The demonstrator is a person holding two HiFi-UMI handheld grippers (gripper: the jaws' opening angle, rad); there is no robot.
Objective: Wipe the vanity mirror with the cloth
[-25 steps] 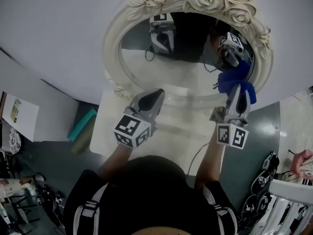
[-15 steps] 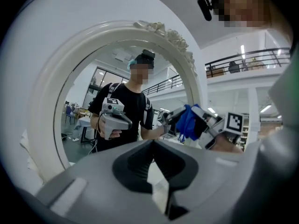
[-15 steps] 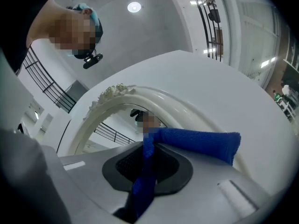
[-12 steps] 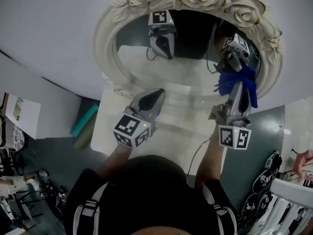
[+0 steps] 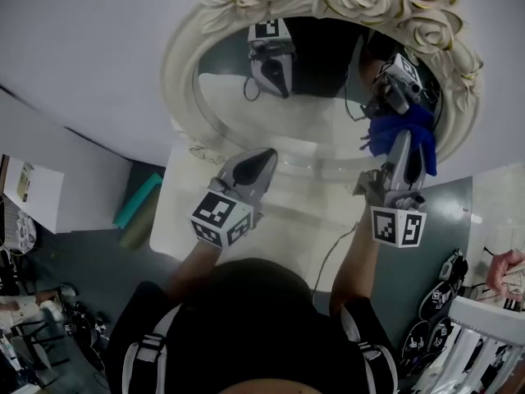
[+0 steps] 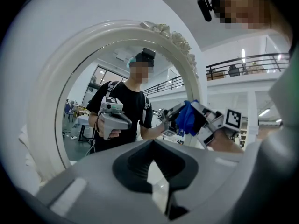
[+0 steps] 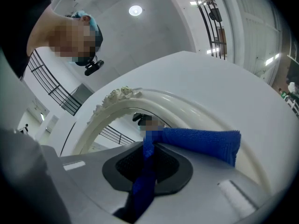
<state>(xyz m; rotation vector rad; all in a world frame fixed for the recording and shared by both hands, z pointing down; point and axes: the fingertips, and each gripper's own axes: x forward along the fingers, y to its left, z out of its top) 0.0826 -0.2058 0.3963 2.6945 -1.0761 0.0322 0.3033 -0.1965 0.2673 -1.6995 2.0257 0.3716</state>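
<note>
The oval vanity mirror has a cream frame [image 5: 176,72] carved with roses, and it leans on a white wall. My right gripper [image 5: 400,148] is shut on a blue cloth [image 5: 408,131], which it presses against the lower right of the glass [image 5: 320,125]. In the right gripper view the cloth [image 7: 201,141] runs out from between the jaws toward the frame [image 7: 154,99]. My left gripper [image 5: 264,158] hovers before the glass's lower middle, shut with nothing in it. The left gripper view shows the frame [image 6: 46,78], and in the glass both grippers and the cloth [image 6: 187,118] are reflected.
The mirror stands on a white tabletop [image 5: 287,220]. A teal object [image 5: 135,203] lies on the floor to the left. A white chair [image 5: 484,327] and dark gear sit at the lower right. A cable [image 5: 328,257] hangs from the right arm.
The right gripper and cloth have slid a little to the right along the glass. The left gripper has held its place. The head view has shifted slightly.
</note>
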